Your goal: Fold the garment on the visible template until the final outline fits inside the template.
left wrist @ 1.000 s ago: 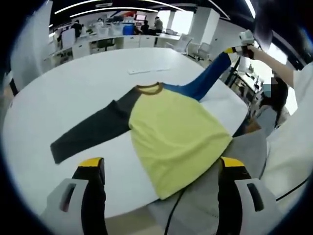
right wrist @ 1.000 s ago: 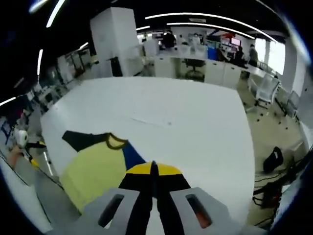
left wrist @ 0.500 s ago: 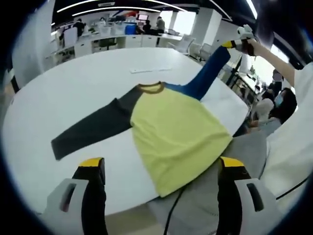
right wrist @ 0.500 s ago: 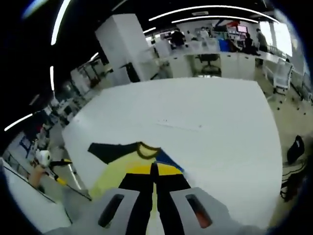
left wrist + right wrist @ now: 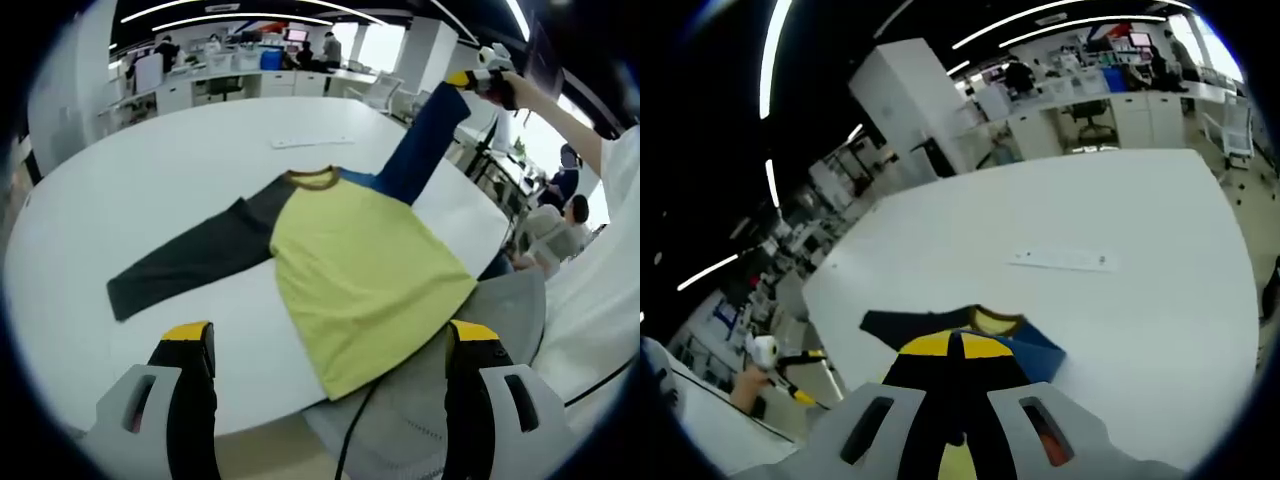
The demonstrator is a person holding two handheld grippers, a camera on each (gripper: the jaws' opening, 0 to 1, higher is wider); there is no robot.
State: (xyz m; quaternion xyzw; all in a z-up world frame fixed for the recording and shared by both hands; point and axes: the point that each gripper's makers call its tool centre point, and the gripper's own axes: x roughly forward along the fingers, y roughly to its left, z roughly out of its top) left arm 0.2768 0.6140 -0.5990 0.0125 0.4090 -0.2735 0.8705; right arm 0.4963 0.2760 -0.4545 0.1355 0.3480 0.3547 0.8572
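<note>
Right hand-held gripper (image 5: 478,80) is clenched on the cuff of the blue sleeve (image 5: 420,145), holding it up and away from the desk (image 5: 150,180) so the sleeve stretches taut from the shoulder. In the right gripper view its own jaws (image 5: 955,345) stand pressed together, with the blue cloth spreading out just past their tips. My guess is that the sleeve is lifted like this so it can be carried across the chest and laid flat as the first fold.

The left hand-held gripper (image 5: 330,345) is released: its jaws stand wide apart with nothing between them, hovering off the near edge of the desk, well apart from the cloth. It seems to be waiting, perhaps to pin the body down or to take the other sleeve.

The shirt (image 5: 360,270) lies face up on the white desk, its yellow body flat, its brown collar (image 5: 312,179) pointing away, and its hem hanging slightly over the near edge above some grey cloth (image 5: 470,350). The dark sleeve (image 5: 190,260) lies straight out on the desk, untouched. I cannot make out any template outline beneath the shirt. A thin white strip (image 5: 312,142) lies farther back on the desk.

Folding looks barely begun.
</note>
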